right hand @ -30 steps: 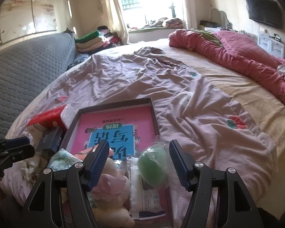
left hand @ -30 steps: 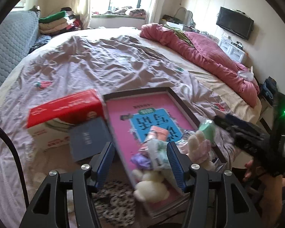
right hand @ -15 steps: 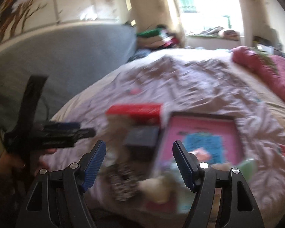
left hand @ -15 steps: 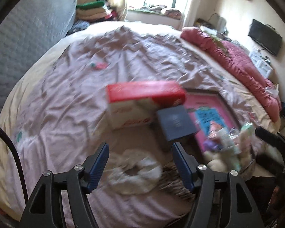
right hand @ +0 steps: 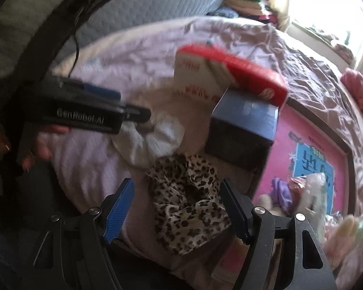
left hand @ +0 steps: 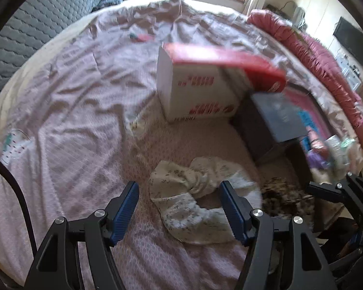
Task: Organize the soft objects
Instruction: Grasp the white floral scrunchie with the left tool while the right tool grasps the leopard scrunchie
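A cream floral scrunchie [left hand: 196, 193] lies on the pink bedsheet, between the open fingers of my left gripper [left hand: 179, 205]. It also shows in the right wrist view [right hand: 155, 140]. A leopard-print scrunchie [right hand: 188, 198] lies beside it, between the open fingers of my right gripper [right hand: 176, 207]; it shows at the right in the left wrist view [left hand: 283, 198]. Small plush toys and packets [right hand: 314, 198] lie on a pink framed picture [right hand: 309, 145]. Both grippers are empty.
A red-and-white carton [left hand: 205, 84] and a dark blue box [left hand: 276, 116] stand on the bed behind the scrunchies. A red quilt [left hand: 321, 55] lies along the far right. A grey headboard [left hand: 36, 17] is at the left. The left gripper [right hand: 84, 113] shows in the right wrist view.
Both grippers swung left, away from the picture frame and plush toys, and now hover over the two scrunchies. Both stayed open.
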`<action>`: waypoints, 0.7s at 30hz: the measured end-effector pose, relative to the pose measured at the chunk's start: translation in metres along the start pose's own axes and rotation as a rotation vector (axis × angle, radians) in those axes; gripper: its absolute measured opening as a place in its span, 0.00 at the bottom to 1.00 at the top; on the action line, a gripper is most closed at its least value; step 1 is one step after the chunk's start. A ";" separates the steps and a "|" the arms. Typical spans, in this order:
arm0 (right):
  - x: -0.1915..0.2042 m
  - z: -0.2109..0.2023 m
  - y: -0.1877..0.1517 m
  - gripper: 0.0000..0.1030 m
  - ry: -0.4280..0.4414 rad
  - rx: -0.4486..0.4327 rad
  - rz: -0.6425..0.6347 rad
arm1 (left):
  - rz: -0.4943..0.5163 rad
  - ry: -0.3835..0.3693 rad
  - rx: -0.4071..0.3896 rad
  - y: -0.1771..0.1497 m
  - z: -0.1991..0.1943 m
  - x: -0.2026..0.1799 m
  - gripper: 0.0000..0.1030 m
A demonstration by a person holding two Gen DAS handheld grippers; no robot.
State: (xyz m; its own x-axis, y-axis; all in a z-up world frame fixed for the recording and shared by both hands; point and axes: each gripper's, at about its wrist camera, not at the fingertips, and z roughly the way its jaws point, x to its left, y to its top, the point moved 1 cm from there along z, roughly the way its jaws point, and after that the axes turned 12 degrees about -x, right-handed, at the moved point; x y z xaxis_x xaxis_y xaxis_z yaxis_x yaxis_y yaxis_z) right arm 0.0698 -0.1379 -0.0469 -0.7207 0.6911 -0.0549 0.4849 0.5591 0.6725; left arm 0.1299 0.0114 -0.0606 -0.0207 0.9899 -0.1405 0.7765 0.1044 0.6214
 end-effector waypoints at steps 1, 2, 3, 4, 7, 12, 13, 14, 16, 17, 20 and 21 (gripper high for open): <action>0.003 0.008 -0.003 0.72 -0.020 0.026 -0.031 | -0.002 -0.007 0.014 -0.002 0.007 0.001 0.66; 0.005 0.014 -0.004 0.72 -0.042 0.042 -0.065 | -0.005 -0.008 0.027 -0.003 0.013 0.002 0.66; 0.007 0.020 -0.005 0.72 -0.048 0.051 -0.082 | -0.009 -0.009 0.039 -0.004 0.017 0.002 0.66; 0.006 0.024 -0.005 0.71 -0.045 0.056 -0.082 | -0.007 -0.015 0.045 -0.004 0.020 0.001 0.66; -0.001 0.033 -0.004 0.46 -0.025 0.053 -0.025 | 0.016 -0.028 0.028 -0.005 0.024 -0.003 0.57; -0.023 0.030 -0.002 0.20 0.015 0.000 0.143 | 0.005 -0.090 0.026 -0.005 0.026 -0.008 0.15; -0.027 0.026 -0.001 0.18 0.030 -0.025 0.177 | 0.014 -0.093 0.020 -0.006 0.025 -0.009 0.12; -0.030 0.022 0.002 0.18 0.042 -0.046 0.200 | 0.024 -0.102 0.013 -0.005 0.023 -0.012 0.12; -0.035 0.014 0.004 0.18 0.063 -0.076 0.242 | 0.034 -0.121 -0.020 -0.003 0.012 -0.017 0.12; -0.036 0.009 0.007 0.18 0.065 -0.092 0.247 | 0.042 -0.121 -0.034 -0.001 0.007 -0.019 0.12; -0.038 -0.014 0.015 0.18 0.063 -0.153 0.265 | 0.076 -0.127 -0.100 0.007 -0.023 -0.032 0.12; -0.041 -0.024 0.018 0.18 0.065 -0.175 0.280 | 0.084 -0.135 -0.127 0.010 -0.035 -0.038 0.12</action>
State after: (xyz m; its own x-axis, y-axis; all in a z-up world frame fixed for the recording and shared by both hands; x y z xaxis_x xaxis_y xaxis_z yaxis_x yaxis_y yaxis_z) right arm 0.0961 -0.1671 -0.0144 -0.6042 0.7730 0.1934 0.5801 0.2604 0.7718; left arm 0.1168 -0.0220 -0.0221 0.1317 0.9746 -0.1809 0.6863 0.0420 0.7261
